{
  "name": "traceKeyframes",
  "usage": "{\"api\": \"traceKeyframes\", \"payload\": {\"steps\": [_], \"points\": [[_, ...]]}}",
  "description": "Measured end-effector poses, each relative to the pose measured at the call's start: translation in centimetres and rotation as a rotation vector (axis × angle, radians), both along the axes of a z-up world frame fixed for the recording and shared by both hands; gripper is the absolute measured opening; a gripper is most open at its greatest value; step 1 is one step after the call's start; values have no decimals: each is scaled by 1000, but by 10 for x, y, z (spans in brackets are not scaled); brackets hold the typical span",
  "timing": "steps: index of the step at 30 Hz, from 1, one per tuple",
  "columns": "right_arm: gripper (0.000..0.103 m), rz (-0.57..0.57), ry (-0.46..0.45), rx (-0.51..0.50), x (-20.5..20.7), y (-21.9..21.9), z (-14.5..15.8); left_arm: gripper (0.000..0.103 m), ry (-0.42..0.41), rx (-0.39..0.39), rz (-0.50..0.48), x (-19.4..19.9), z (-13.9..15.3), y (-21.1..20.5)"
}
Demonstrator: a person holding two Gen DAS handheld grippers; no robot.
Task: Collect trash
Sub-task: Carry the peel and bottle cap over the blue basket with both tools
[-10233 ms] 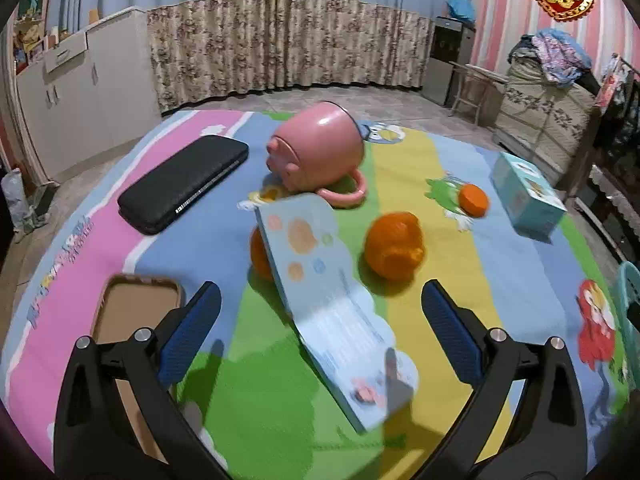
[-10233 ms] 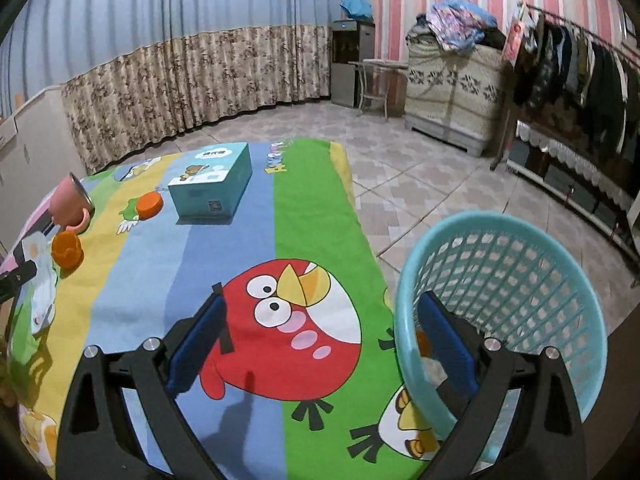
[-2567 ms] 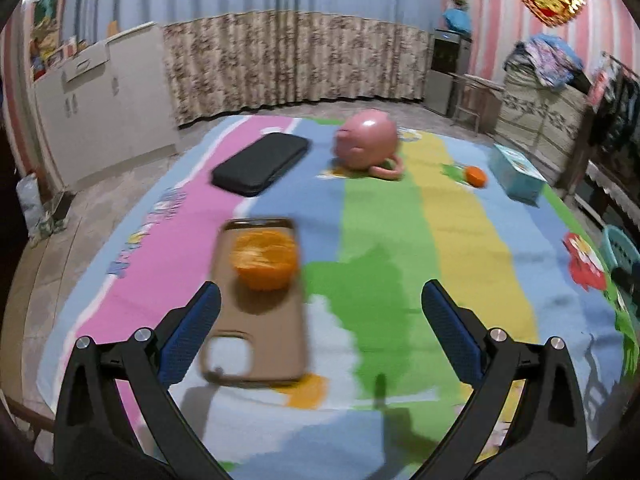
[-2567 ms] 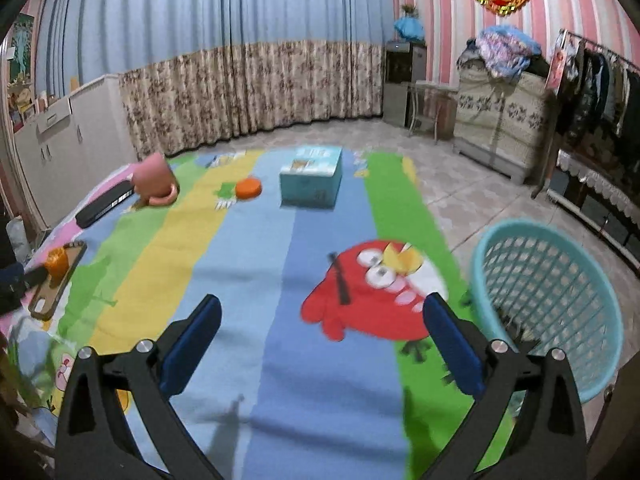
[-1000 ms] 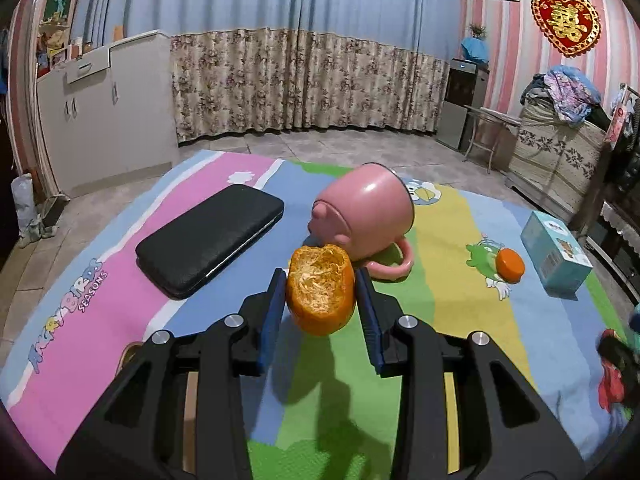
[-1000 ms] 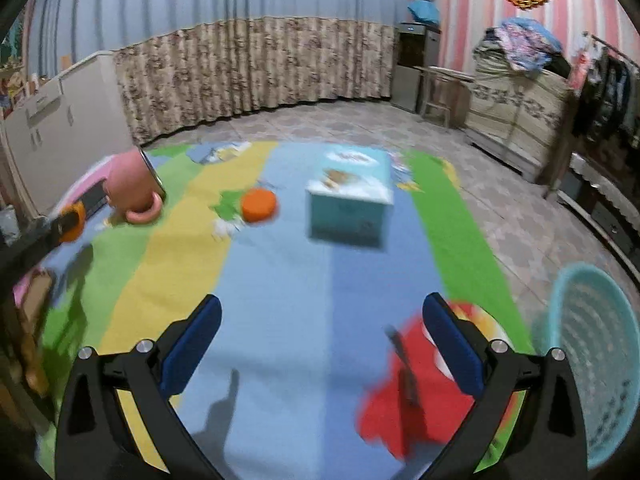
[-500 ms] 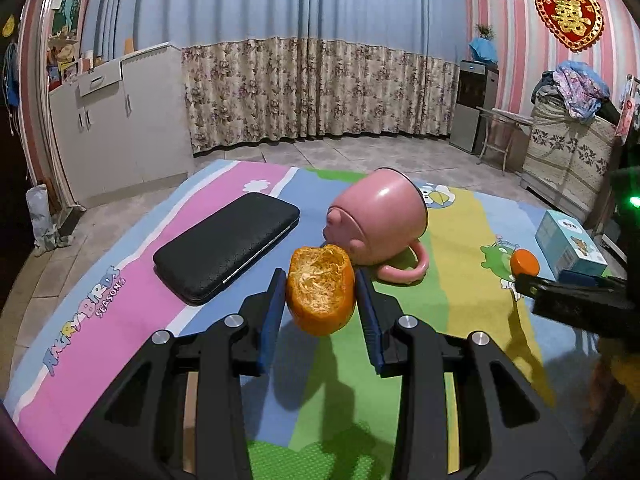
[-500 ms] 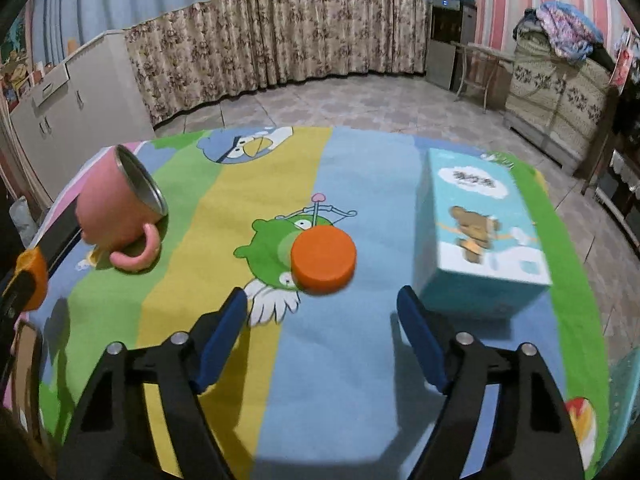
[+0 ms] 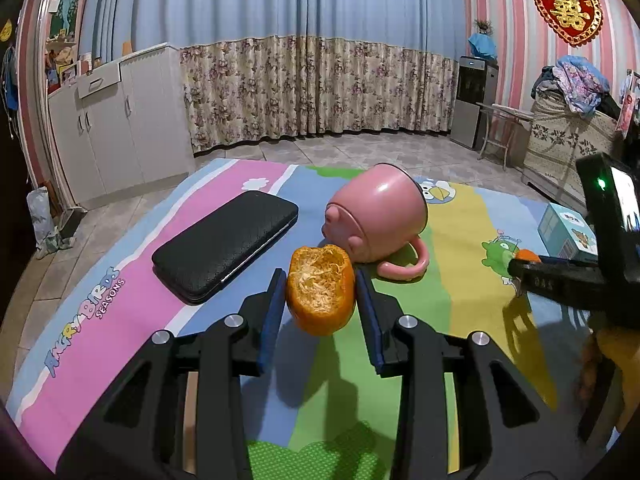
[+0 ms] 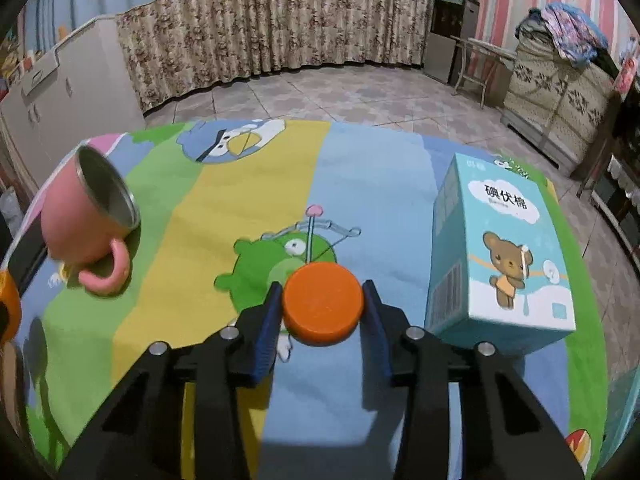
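Since the earlier frame, the right gripper (image 10: pixel 322 310) had swung over and its jaws had just closed, seemingly pinching the orange cap (image 10: pixel 322 304); the left gripper (image 9: pixel 321 296) clamped the orange peel (image 9: pixel 320 294).

Bystanders on the cartoon mat

A pink mug (image 9: pixel 376 212) lay tipped on its side on the striped play mat (image 9: pixel 120 300), its steel-lined mouth facing the far end and its handle resting on the mat. A black case (image 9: pixel 226 246) lay flat just left of it. To the right stood a teal carton (image 10: pixel 500 256) printed with 1 bear. Beyond the mat were tiled floor (image 9: pixel 360 152), floral curtains (image 9: pixel 320 88), a white cabinet (image 9: pixel 120 120) at far left and a water dispenser (image 9: pixel 474 100) at far right.
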State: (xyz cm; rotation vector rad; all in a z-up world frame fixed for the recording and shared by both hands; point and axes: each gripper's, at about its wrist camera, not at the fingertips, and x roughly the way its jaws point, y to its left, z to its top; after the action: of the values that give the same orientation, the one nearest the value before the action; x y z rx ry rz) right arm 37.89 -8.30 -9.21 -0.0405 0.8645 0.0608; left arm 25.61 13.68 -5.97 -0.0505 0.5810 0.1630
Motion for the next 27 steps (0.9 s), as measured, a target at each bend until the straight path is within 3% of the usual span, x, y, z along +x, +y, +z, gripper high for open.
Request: {"api": "traceKeyframes", "payload": {"steps": [8,12,20,27], "points": [[40,54,-44,-30,-64,-15,16,34,0,5,-3,0,0,-1],[40,31,-88,-14,-110,-49,36,34,0,6,-4,0,0,-1],[40,-138,-117,11,-205,-144,55,34,-16,82,-46,-7,8,-19],[40,-349,-170,18,-260,-236,63,34,-59,11,-209,-42,50,-77]]}}
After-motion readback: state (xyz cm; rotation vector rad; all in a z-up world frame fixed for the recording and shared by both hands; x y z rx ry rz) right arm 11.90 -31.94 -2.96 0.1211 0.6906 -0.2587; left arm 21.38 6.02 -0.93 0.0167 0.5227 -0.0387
